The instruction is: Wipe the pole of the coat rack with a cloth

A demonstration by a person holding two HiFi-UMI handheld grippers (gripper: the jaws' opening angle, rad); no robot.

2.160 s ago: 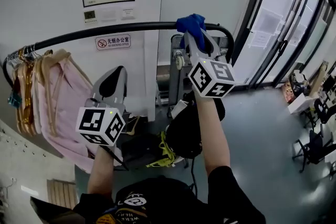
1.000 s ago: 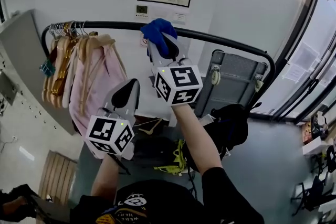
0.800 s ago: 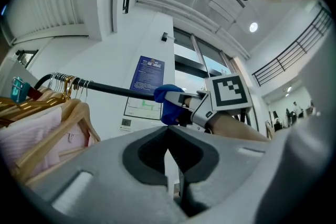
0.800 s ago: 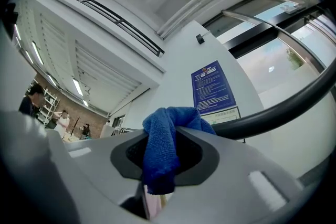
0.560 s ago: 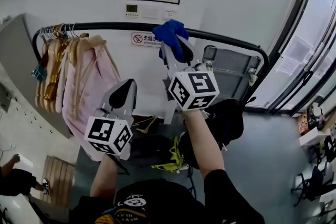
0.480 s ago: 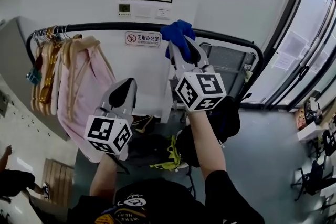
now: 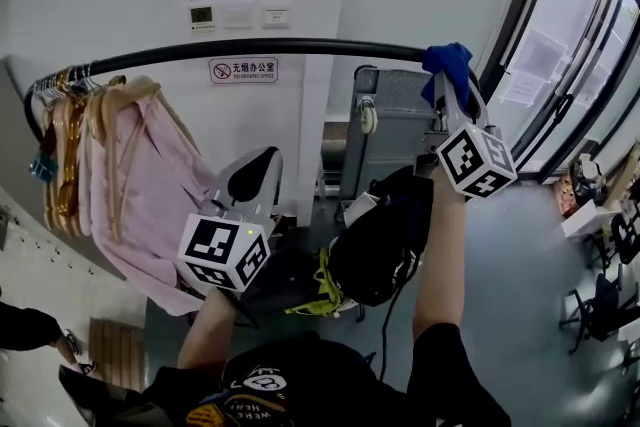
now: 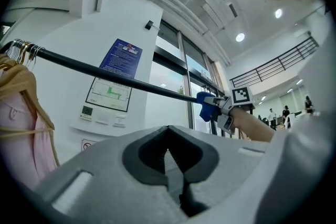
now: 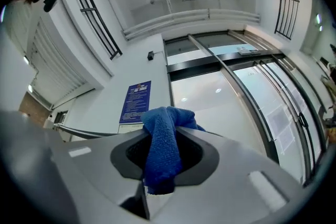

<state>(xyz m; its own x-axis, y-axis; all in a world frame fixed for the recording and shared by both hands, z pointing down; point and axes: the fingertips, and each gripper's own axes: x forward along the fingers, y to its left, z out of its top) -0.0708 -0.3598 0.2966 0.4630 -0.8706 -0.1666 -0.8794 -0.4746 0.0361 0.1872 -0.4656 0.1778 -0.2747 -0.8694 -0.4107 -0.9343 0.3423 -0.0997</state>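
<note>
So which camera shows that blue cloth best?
The right gripper view: the blue cloth fills its middle, pinched in the right tool, weave visible. The head view shows it small, against the pole. The left gripper view shows a distant blue patch.

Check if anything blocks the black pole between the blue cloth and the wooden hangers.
Nothing visible does. The black metal pole runs bare from the right gripper's blue terry cloth to the wooden hangers bunched at its left end.

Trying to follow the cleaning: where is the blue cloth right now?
In the head view the blue cloth is at upper right, clamped in the right gripper at the right end of the black pole, near the glass wall.
</note>
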